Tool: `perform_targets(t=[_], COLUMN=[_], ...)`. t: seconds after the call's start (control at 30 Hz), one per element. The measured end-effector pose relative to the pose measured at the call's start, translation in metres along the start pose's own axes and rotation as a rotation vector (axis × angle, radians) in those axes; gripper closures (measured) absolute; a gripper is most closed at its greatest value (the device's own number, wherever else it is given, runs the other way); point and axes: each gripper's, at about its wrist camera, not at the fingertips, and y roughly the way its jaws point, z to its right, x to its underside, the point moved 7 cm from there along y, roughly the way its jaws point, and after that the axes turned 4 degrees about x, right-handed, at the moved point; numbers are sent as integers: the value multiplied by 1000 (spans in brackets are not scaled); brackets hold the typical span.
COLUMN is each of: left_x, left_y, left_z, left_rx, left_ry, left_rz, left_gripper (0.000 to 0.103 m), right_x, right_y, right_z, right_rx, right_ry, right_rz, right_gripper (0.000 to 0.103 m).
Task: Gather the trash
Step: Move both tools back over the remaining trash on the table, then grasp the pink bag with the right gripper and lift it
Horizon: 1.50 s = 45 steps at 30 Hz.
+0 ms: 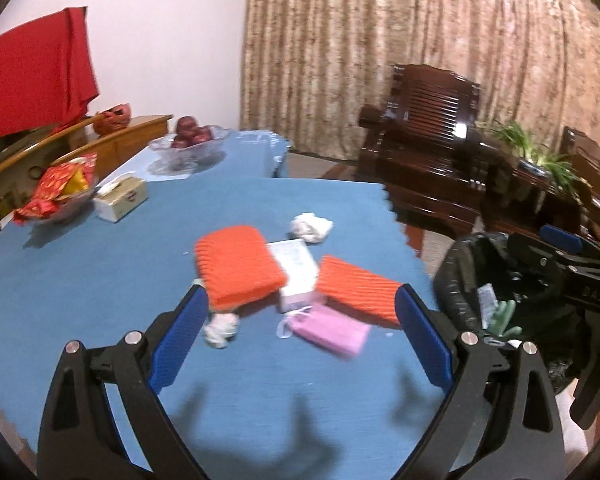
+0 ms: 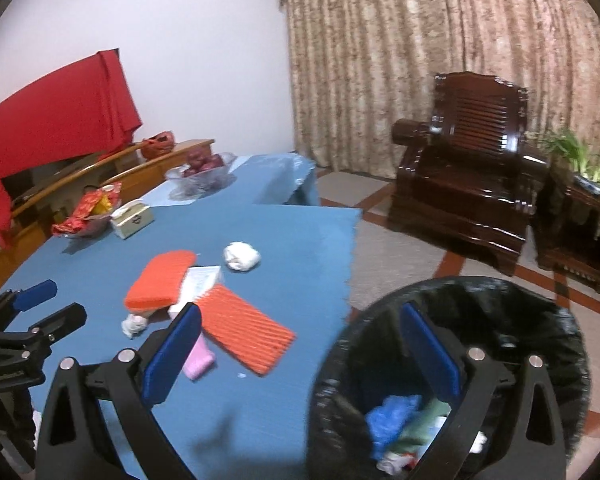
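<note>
On the blue table lie two orange ribbed pads, a white box between them, a pink pouch, a large crumpled white paper and a small one. My left gripper is open above the table, just short of the pile. My right gripper is open and empty over the rim of the black-lined bin, which holds blue, green and white trash. The pile also shows in the right wrist view.
A tissue box, a bowl of red packets and a glass fruit bowl stand at the table's far left. A dark wooden armchair and a plant stand are beyond the bin.
</note>
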Motion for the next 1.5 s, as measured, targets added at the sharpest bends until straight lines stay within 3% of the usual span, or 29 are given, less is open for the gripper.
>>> perform_targets(t=[0.27,0.73,0.97,1.3,1.5], left_x=[10,50,59,63,65], left_y=[10,32,39,47,48], left_z=[-34,-83,-94,-93,-92], left_rx=[-61,-131,-138,-126,-124], left_ry=[-30,-88,-104,-108,-113], left_rz=[-10,-103,-127,-141,-149], left_gripper=[11,11,12,12,12], right_x=[12,57,76,95,102], right_y=[39,91,111,129,131], right_z=[-43,-108,-125,-134,-133], right_rx=[-62,-130,-160,-178,-189], right_ry=[-59,-145,-165,-190,-180], right_rz=[-52,-171,-241,-317,-346], right_gripper=[9,19,36,51,75])
